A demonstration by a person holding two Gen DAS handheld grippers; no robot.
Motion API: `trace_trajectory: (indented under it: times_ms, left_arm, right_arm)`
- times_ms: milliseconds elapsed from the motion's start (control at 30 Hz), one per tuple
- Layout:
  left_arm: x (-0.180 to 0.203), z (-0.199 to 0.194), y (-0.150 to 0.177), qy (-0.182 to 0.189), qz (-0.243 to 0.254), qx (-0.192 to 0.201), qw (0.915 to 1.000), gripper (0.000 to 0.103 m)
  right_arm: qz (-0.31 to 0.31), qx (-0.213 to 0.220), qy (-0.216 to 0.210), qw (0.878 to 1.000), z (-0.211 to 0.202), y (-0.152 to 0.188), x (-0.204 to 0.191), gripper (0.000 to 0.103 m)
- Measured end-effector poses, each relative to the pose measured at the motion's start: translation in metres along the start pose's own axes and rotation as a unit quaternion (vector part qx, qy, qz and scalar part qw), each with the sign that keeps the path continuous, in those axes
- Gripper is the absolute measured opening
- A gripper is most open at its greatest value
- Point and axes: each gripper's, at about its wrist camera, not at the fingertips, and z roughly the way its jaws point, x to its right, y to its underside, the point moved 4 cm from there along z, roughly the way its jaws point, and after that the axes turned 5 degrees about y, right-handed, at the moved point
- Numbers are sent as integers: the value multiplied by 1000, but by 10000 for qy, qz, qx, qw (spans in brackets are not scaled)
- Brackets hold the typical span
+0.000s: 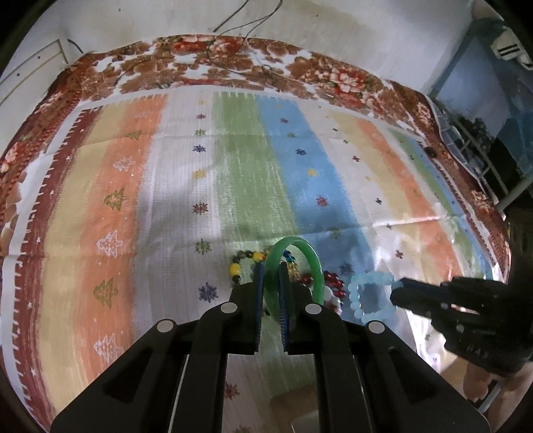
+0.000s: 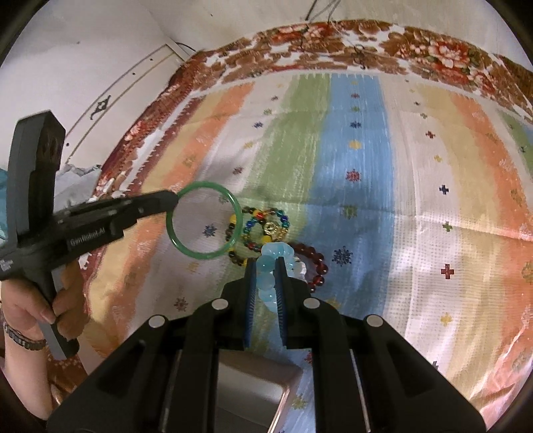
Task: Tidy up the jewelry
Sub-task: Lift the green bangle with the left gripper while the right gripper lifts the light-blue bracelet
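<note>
Right, under me lies the striped cloth (image 1: pixel 206 173) with its little snowflakes and trees, spread over a brown floral blanket (image 1: pixel 299 66) that borders it on the far side against a pale wall (image 1: pixel 133 20). My left gripper (image 1: pixel 270 276) is clamped on the green bangle (image 1: pixel 313 263), lifted clear of the cloth; my right gripper (image 2: pixel 265 276) is pinched on the pale blue bead bracelet (image 2: pixel 266 266), also off the surface. The bead pile (image 2: pixel 263 229) is my landmark: multicoloured strands and a dark red bracelet (image 2: pixel 316 263) heaped mid-cloth, just beyond both sets of tips. Left of the pile the cloth runs bare through orange and yellow stripes to the blanket edge; right of it, wide open stripes too. Nearer than the pile, a grey box (image 2: pixel 253 393) sits beneath my right gripper.
</note>
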Motion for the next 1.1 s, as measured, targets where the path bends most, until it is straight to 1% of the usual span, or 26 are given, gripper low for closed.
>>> trace_trajectory:
  times_ms: [167, 367, 467, 500, 533, 600, 667, 733, 800, 900, 1000, 1100]
  left_arm:
    - [10, -16, 11, 120, 41, 110, 9999, 8]
    - [19, -33, 24, 231, 72, 259, 9994, 8]
    - [24, -42, 32, 313, 100, 313, 9990, 7]
    - [26, -45, 34, 334, 115, 334, 9988, 7]
    - [28, -49, 37, 366, 134, 376, 9985, 0]
    - [34, -57, 43, 477, 146, 427, 9978, 0]
    - [41, -62, 52, 462, 230, 446, 9977, 0]
    - [43, -62, 59, 512, 227, 407, 9976, 0]
    - [42, -62, 63, 458, 246, 388, 9979, 0]
    - [34, -58, 61, 425, 140, 340, 9984, 0]
    - [26, -46, 63, 332, 67, 152, 9993, 0]
    - [16, -25, 66, 194, 8, -214, 9996, 0]
  right_arm:
    - [-70, 106, -24, 9999, -10, 6, -6, 13]
    - [-245, 239, 166, 9993, -25, 16, -13, 13]
    - [-262, 344, 131, 9990, -35, 19, -16, 13]
    - [-262, 367, 109, 9989, -37, 19, -17, 13]
    - [-268, 388, 86, 9989, -40, 20, -18, 13]
    - [-294, 407, 49, 9987, -43, 22, -22, 13]
    - [-328, 399, 9, 9987, -44, 25, -25, 13]
    - [-372, 369, -14, 9986, -45, 29, -28, 13]
    - [-406, 361, -8, 9985, -45, 31, -31, 13]
    - [-405, 380, -8, 9985, -46, 31, -31, 13]
    - [-388, 385, -20, 9985, -47, 32, -31, 13]
    - [-393, 348, -9, 9986, -47, 34, -31, 13]
